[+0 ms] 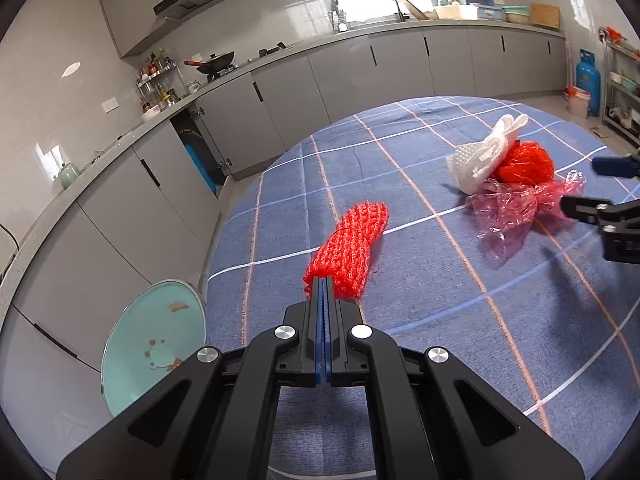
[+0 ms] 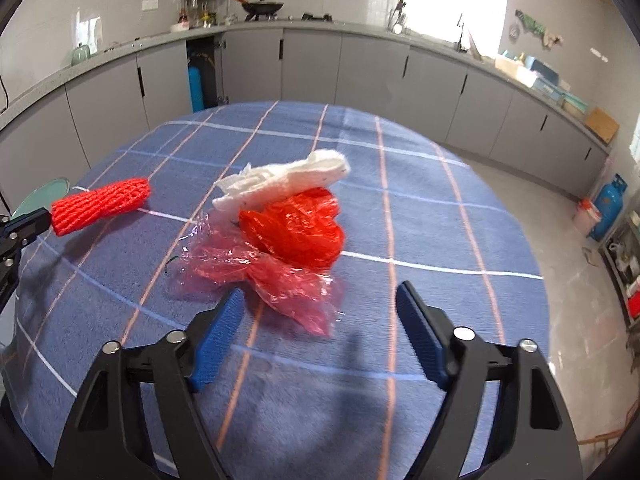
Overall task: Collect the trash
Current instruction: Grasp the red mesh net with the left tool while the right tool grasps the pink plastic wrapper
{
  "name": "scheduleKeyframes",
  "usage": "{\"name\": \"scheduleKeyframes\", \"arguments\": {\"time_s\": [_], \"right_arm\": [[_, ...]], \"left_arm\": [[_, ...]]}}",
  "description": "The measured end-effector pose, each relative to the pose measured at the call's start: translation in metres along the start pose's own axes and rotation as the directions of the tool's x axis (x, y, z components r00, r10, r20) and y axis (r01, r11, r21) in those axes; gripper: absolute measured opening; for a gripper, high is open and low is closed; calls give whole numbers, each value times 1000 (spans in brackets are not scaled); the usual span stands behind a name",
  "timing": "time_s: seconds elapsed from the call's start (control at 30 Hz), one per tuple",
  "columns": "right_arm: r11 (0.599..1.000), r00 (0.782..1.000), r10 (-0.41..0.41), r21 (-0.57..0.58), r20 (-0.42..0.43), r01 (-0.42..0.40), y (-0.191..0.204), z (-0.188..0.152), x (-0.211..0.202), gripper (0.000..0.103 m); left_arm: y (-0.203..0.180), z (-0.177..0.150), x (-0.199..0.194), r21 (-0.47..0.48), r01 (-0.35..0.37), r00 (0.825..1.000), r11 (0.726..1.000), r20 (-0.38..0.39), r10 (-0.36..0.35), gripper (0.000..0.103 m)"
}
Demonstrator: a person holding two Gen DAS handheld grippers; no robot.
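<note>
My left gripper (image 1: 324, 280) is shut on the near end of a red foam net sleeve (image 1: 352, 246), which hangs over the blue checked tablecloth (image 1: 400, 320); the sleeve also shows in the right wrist view (image 2: 100, 205), held by the left gripper (image 2: 44, 218). A pile of trash lies further right: white foam wrap (image 1: 486, 152), a crumpled red net bag (image 1: 526, 164) and clear pink plastic film (image 1: 512, 212). My right gripper (image 2: 320, 300) is open just in front of the pink film (image 2: 280, 280), with the red bag (image 2: 296, 232) and white wrap (image 2: 280, 184) behind it.
A pale green round bin (image 1: 156, 344) stands on the floor left of the table. Grey kitchen cabinets (image 1: 360, 68) run behind the table. A blue gas cylinder (image 1: 588, 80) stands at the far right, beside a metal rack.
</note>
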State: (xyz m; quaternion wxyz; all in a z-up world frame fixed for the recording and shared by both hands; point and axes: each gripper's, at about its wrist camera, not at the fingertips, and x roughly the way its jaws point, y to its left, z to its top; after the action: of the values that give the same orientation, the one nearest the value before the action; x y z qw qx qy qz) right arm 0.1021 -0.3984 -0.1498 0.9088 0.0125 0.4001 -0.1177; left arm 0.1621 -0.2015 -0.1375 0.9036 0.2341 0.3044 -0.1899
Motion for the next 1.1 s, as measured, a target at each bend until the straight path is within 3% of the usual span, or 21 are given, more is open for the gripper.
{"name": "scheduleKeyframes", "arguments": {"time_s": [0.03, 0.1, 0.13, 0.17, 0.53, 0.8, 1.1], "right_arm": [[1000, 1000, 5, 1, -22, -5, 1, 0, 4, 48], [1000, 998, 27, 4, -48, -27, 3, -2, 8, 33], [999, 998, 34, 5, -58, -34, 4, -3, 8, 16], [999, 997, 46, 5, -65, -46, 5, -4, 9, 6], [996, 995, 90, 13, 44, -90, 29, -3, -43, 2], [995, 992, 104, -16, 73, -103, 51, 5, -55, 2], [994, 989, 101, -50, 107, -96, 71, 14, -65, 2]], "left_arm": [[1, 0, -1, 0, 3, 1000, 1000, 3, -3, 1], [4, -1, -2, 0, 10, 1000, 1000, 11, -10, 1], [6, -2, -3, -3, 14, 1000, 1000, 15, -14, 0], [6, -3, -3, -4, 16, 1000, 1000, 16, -16, 1], [31, -7, -28, -50, 1, 997, 999, 78, 2, 0], [53, -4, -51, -80, -63, 989, 995, 129, 73, 0], [73, -6, -58, -113, -138, 981, 984, 121, 151, 0]]}}
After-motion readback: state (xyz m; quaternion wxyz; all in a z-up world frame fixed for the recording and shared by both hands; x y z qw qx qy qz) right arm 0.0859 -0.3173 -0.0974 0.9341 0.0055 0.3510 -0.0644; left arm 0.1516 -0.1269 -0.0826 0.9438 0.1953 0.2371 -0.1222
